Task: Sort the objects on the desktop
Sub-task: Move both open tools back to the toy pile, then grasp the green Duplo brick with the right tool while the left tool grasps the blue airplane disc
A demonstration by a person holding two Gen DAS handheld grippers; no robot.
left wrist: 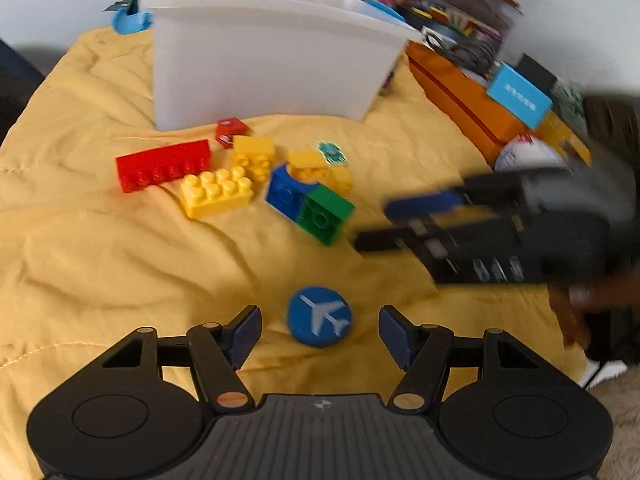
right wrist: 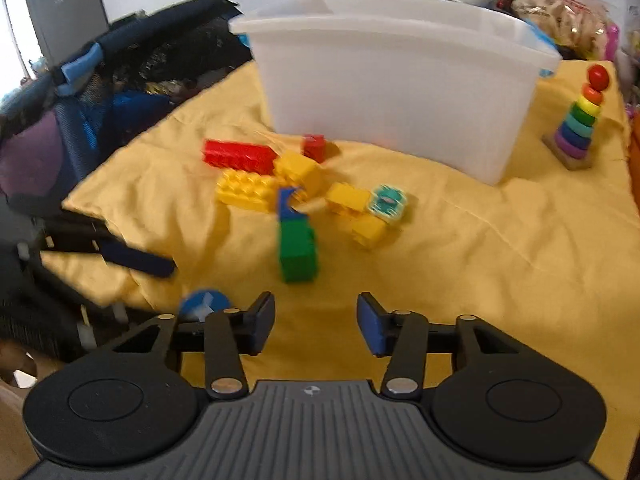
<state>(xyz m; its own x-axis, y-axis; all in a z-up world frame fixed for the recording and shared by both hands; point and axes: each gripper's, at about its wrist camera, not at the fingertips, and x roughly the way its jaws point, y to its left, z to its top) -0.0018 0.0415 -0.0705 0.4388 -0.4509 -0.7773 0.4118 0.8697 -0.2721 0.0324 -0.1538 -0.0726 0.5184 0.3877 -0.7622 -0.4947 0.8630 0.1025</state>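
Left gripper (left wrist: 319, 334) wide open, empty, straddling blue disc (left wrist: 319, 316) near cloth (left wrist: 100, 260) front edge. Rigid, light, thin: best pinched across rim. Bricks (left wrist: 218, 192) mid-cloth, bin (left wrist: 272, 60) behind. Right gripper (right wrist: 316, 322) partly open, empty, facing green brick (right wrist: 298, 250); nothing between.

Two fisheye views, one from each hand-held gripper, both tilted down over the yellow cloth (left wrist: 120, 240).

The left view sits low and close behind the left hand-held gripper (left wrist: 320, 334), facing the white bin (left wrist: 260, 64), with the right hand-held gripper (left wrist: 384, 220) entering from its right edge. The right view looks from behind the right hand-held gripper (right wrist: 316, 322), a little further right, and catches the left one at its left edge. Both share the bin, the pile of toy blocks (right wrist: 296, 200) in front of it and the blue airplane disc (left wrist: 319, 316).
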